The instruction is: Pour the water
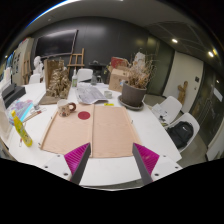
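Brown board point(95, 130) lying between spread hand-held gripper point(112, 160) fingers, white table point(160, 128) bare around it, red lid point(84, 115) beyond.

A studio-like workroom; white worktable point(110, 165), white chairs point(168, 108), potted dried plant point(134, 85), dark walls.

— What can't you make out from where you sit?

— On my feed the hand-held gripper point(112, 163) is cut off low down; I see only the fingers point(76, 160), not the body behind them. The surface point(150, 128) runs out of view at its near edge.

— And the small things?

— A small round thing point(68, 108) by the boards point(98, 130) is too small for me to name. Same for the red disc point(84, 115) beside it. The papers point(94, 95) further back are a blur.

— The plant?

— The pot point(133, 94) hides what lies behind it. I can't tell which item holds water.
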Demonstrator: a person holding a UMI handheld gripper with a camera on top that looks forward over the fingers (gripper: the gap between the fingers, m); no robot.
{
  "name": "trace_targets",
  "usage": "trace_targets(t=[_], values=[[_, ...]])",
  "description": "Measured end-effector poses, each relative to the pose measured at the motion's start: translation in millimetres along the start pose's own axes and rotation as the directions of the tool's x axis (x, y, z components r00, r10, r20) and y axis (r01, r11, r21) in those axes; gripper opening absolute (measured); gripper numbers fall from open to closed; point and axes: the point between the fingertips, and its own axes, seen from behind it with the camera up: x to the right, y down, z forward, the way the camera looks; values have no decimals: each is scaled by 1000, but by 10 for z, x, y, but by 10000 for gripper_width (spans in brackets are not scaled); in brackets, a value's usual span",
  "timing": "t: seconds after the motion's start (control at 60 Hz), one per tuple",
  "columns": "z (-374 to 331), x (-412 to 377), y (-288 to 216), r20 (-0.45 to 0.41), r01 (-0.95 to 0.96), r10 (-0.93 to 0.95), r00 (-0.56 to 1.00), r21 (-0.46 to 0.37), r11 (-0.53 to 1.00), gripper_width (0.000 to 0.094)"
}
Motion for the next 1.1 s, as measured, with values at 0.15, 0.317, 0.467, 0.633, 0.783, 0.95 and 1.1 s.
trace_targets(t=[0.15,0.317,0.467,0.633,0.783,0.95,1.1], values=[[-37,-307,-21,6,-3,3,1000,-6,1000,861],[-91,-1218,30,63,6,-5,998,-10,1000,863],[-158,-2299,205,171,6,-4,985,-9,1000,860],[-159,-3484,323,274,-1,0,962,4,1000,859],[23,-4263,281,325,-6,-13,946,58,998,858],[473,-4672,250,313,-46,13,950,98,994,830],[793,-4860,308,304,-71,36,952,105,992,676]])
